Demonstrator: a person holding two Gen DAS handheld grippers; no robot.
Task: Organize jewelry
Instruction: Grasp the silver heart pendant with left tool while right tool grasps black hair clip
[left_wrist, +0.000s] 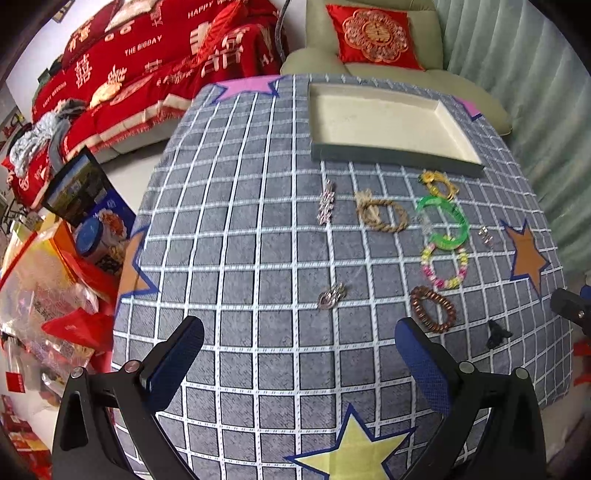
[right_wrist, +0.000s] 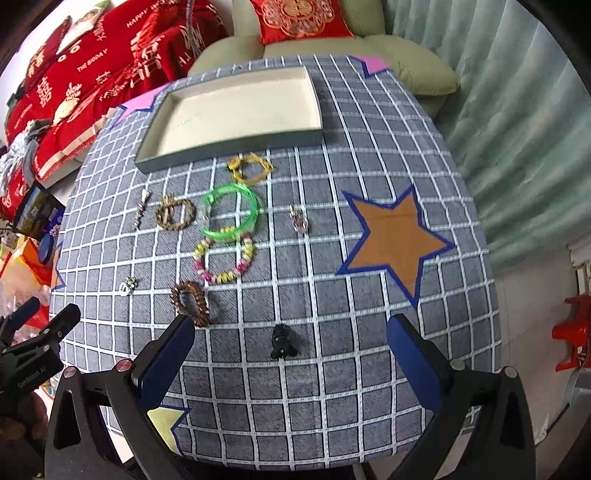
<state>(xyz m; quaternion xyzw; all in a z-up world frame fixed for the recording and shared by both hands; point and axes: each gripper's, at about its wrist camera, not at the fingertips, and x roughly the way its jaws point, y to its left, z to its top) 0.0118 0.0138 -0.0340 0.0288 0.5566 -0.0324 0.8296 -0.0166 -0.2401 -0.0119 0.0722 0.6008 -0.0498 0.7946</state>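
Left gripper (left_wrist: 299, 354): fingers spread wide, nothing between them; hovers over the near part of the worktop; small silver charm just ahead of it
Right gripper (right_wrist: 291, 343): fingers wide apart, gripping nothing; black clip lies on the cloth between the two tips, not touched; left finger tip overlaps the brown bracelet in the view — contact unclear
Worktop (right_wrist: 332, 406): covered by grey cloth with white grid and coloured star patches
Tray (right_wrist: 162, 162): shallow, grey outside, cream inside, at the far side of the worktop; no jewelry in it
Yellow bracelet (right_wrist: 251, 168): just in front of the tray's near wall
Green bangle (right_wrist: 229, 213): nearer than the yellow one, close to it; a clear beaded piece lies along its left edge
Rope bracelet (right_wrist: 174, 214): just left of the green bangle
Silver pendant (right_wrist: 141, 208): long, thin, left of the rope bracelet
Flower-bead bracelet (right_wrist: 224, 260): pink and yellow, touching or nearly touching the green bangle's near side
Brown bracelet (right_wrist: 190, 302): coiled, nearest of the bracelets, in front of the flower-bead one
Silver charm (left_wrist: 331, 296): alone, left of the brown bracelet
Silver clip (right_wrist: 298, 218): small, right of the green bangle, apart from it
Black clip (right_wrist: 281, 342): near the worktop's front
Background: sofa with red cushion (left_wrist: 373, 37) behind the worktop
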